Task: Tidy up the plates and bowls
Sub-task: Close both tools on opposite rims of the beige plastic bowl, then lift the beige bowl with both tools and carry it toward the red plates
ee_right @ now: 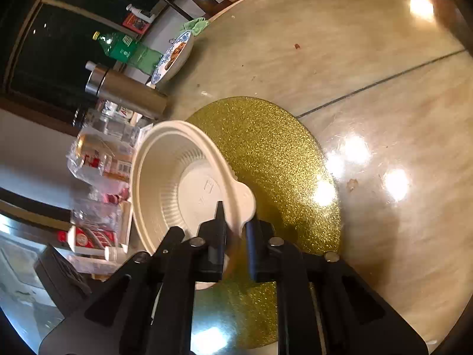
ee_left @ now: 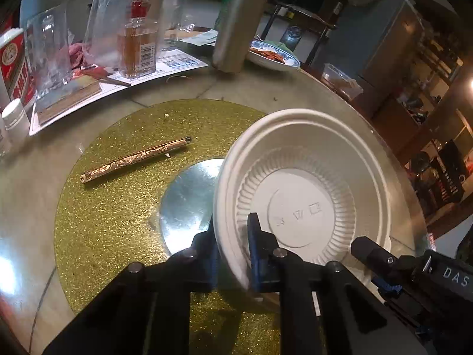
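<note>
A white disposable bowl [ee_left: 301,183] with a ribbed inner wall is held tilted above the gold glitter turntable [ee_left: 118,207]. My left gripper [ee_left: 233,254] is shut on its near left rim, one finger inside, one outside. My right gripper [ee_right: 235,236] is shut on the bowl's rim [ee_right: 177,183] by its small tab handle; it also shows at the lower right of the left wrist view [ee_left: 384,263]. Both grippers hold the same bowl.
A patterned metal rod [ee_left: 136,159] lies on the turntable beside its silver centre disc [ee_left: 189,201]. At the table's far side stand a steel flask [ee_left: 239,23], a liquor bottle [ee_left: 139,44], a blue-patterned plate of food [ee_left: 275,56] and red boxes [ee_left: 14,65].
</note>
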